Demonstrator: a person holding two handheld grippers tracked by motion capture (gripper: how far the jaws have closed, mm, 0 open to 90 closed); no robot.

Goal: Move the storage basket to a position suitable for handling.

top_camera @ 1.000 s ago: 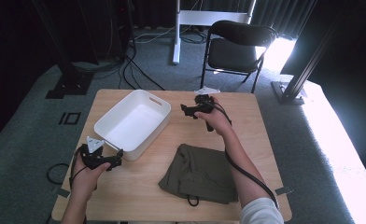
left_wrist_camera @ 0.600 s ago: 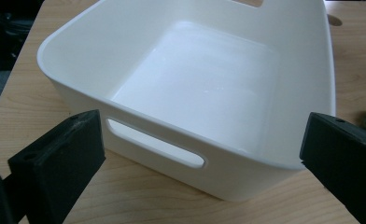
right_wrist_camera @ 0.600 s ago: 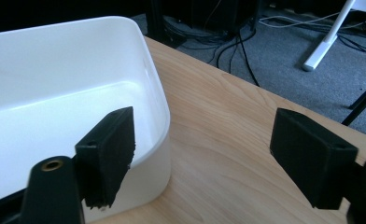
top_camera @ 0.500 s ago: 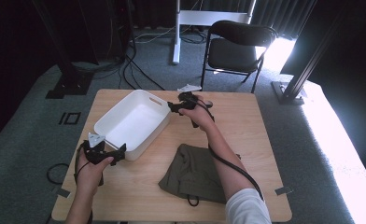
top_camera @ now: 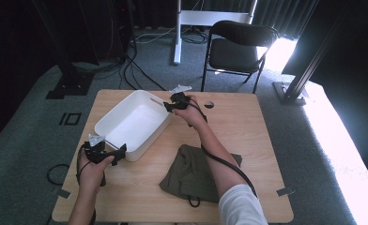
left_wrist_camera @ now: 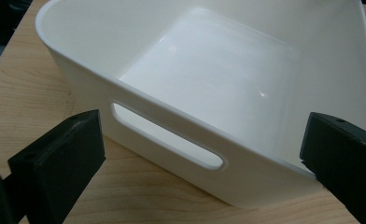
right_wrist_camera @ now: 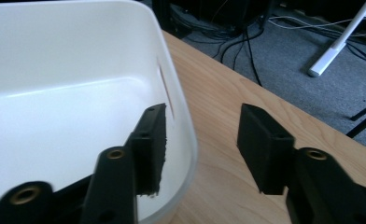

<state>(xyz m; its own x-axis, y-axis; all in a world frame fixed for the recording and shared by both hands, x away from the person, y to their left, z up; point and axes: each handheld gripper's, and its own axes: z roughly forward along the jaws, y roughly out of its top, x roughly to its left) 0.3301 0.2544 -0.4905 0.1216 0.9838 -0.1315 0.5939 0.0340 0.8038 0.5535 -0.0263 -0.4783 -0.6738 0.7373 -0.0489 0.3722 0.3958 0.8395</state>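
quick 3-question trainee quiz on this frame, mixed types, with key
1. True or false: the right claw straddles the bin wall, one jaw inside and one outside.
2. The left claw faces which part of the bin? A) a wall with a handle slot B) its underside C) a lid
3. What lies on the table near the person's right forearm?

Key: 1 true; 2 A; 3 an olive cloth.
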